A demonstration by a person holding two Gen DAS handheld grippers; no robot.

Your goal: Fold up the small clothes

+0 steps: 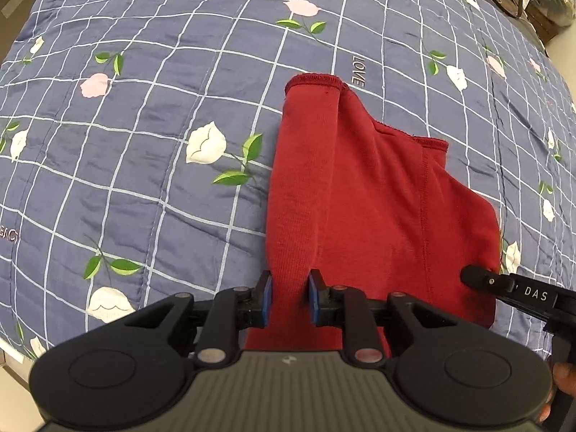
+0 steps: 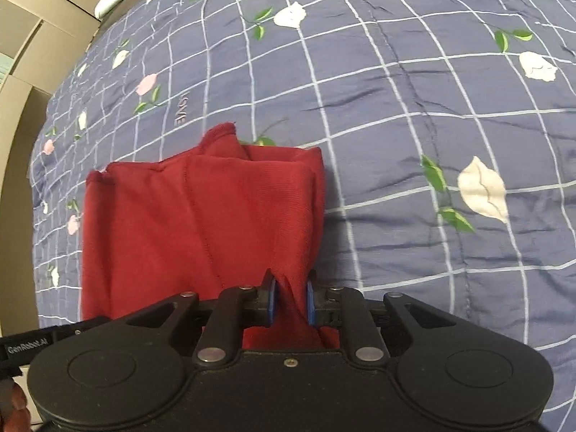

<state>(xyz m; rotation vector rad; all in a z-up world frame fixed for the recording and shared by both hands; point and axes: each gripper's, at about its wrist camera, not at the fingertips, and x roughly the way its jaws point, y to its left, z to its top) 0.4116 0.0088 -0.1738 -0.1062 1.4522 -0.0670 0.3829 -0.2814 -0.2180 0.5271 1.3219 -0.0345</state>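
Red garment (image 1: 378, 194) lies partly folded on the bed quilt (image 1: 144, 126). Left gripper (image 1: 290, 297) straddles its near edge w/ cloth between the pads, right gripper (image 2: 291, 300) likewise; both look clamped on fabric, grip loose-ish. Risk: thin knit slips out if lifted unevenly, so the fold skews or bunches. Quilt is soft, wrinkled, blue check w/ flowers. Cardboard boxes (image 2: 32, 36) beside bed.

The word "LOVE" is printed in pale letters on the blue checked quilt (image 1: 144, 165), just beyond the red garment (image 1: 360, 198), and is seen again in the right wrist view. A cut-off "EACT" is read at the quilt's left edge. "DAS" is marked on the right gripper (image 1: 532, 293), and "GenRobot.AI" on the left gripper (image 2: 27, 348).
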